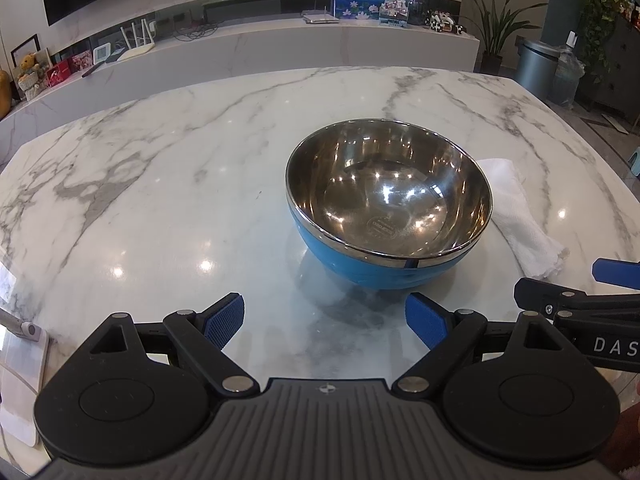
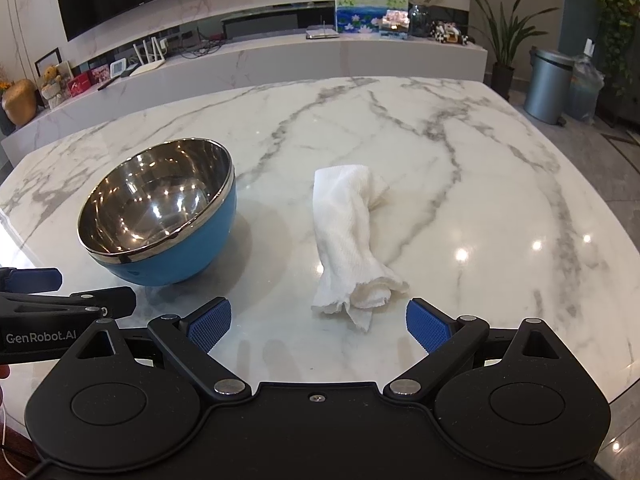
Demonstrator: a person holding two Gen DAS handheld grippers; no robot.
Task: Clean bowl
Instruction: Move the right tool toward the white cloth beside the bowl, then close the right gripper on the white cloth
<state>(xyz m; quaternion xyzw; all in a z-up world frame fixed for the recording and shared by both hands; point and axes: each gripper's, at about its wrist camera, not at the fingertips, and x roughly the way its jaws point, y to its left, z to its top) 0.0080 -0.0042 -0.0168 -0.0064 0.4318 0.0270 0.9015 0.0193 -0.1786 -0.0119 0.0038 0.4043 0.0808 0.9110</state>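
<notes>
A blue bowl (image 1: pixel 388 204) with a shiny steel inside stands upright on the marble table (image 1: pixel 160 200); it also shows at the left in the right wrist view (image 2: pixel 160 216). A crumpled white cloth (image 2: pixel 352 240) lies to its right, partly hidden behind the bowl in the left wrist view (image 1: pixel 520 220). My left gripper (image 1: pixel 324 320) is open and empty, just short of the bowl. My right gripper (image 2: pixel 318 324) is open and empty, just short of the cloth's near end. Each gripper shows at the edge of the other's view.
A white flat object (image 1: pixel 20 380) lies at the table's left edge. Beyond the table stand a long marble ledge (image 2: pixel 280 56) with small items, a potted plant (image 2: pixel 504 40) and a grey bin (image 2: pixel 548 84) at the right.
</notes>
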